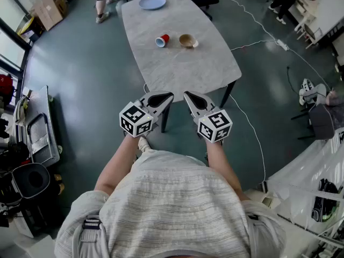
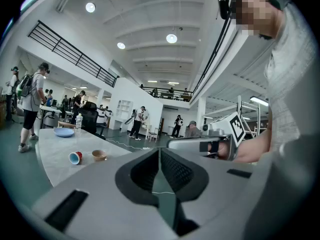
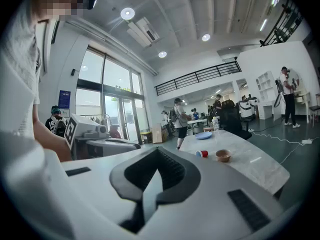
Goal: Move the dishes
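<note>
1. The step in hand, as I judge it, is the approach. No dish is gripped yet, and the person stands off the near end of the table [image 1: 177,69] with both tools held out in front of the chest.
2. The left gripper [image 1: 160,99] has its jaws pressed together on nothing; its own view shows the two dark pads [image 2: 140,174] meeting along one seam. The right gripper [image 1: 196,100] is likewise clenched and empty.
3. The dishes sit well apart from both grippers. A red cup [image 1: 162,40] lies on its side near a small brown bowl [image 1: 187,41] about mid-table; a pale blue plate [image 1: 152,2] sits alone at the far end.
4. The next move probably calls for stepping in, parting one pair of jaws and closing them over a rim (the bowl's upright edge looks the readiest hold); the cup, lying down, may roll if nudged.
5. Materials and shapes:
   - The tabletop is pale grey, marble-veined and smooth, with rounded corners.
   - The cup is tapered, red outside and light within.
   - The bowl is round, shallow and tan.
   - The plate is broad and flat.
   - The pads are black and ribbed.
   - The gripper bodies are light grey, and each carries a marker cube [image 1: 135,120] in black and white.
   - The floor [image 1: 80,90] is dark teal with a slight sheen.
</note>
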The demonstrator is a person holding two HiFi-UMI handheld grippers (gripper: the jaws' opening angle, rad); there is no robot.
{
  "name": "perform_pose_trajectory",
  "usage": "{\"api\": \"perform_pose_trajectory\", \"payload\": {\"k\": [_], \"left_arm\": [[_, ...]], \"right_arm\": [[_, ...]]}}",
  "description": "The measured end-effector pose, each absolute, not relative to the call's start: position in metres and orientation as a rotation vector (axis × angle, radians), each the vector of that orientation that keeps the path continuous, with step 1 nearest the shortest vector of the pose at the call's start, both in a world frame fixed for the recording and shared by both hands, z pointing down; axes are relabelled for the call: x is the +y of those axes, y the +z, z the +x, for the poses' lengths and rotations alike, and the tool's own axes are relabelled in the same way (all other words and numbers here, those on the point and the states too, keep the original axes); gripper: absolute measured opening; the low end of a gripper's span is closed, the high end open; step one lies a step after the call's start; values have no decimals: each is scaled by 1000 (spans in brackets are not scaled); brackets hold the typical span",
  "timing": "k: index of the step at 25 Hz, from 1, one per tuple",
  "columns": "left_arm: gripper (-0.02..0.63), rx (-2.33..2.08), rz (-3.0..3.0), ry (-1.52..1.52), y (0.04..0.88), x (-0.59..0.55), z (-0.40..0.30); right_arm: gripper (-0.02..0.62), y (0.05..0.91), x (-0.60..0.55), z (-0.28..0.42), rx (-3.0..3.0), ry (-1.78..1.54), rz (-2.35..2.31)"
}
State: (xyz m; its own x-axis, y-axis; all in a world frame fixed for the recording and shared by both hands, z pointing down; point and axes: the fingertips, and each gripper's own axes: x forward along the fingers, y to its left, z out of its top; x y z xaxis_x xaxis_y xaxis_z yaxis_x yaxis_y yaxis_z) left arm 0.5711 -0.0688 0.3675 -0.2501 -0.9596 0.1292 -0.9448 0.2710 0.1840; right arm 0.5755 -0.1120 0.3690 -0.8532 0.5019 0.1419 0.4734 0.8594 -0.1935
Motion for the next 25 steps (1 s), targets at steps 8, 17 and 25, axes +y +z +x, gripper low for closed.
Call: {"api": "perform_pose_trajectory", "payload": {"k": [8,17,25], "left_arm": [[29,-2328,1758,-110,368,-66,578],[29,-2350,1739,-125,367,-57,577],[29,-2352,1726,-136,367,-56,577]], "right_arm": [[17,369,-112,581,-2842,242,-751],[17,369,-102,580,-2829,231,-780],[17,369,-100,578,-2818,232,-803]]}}
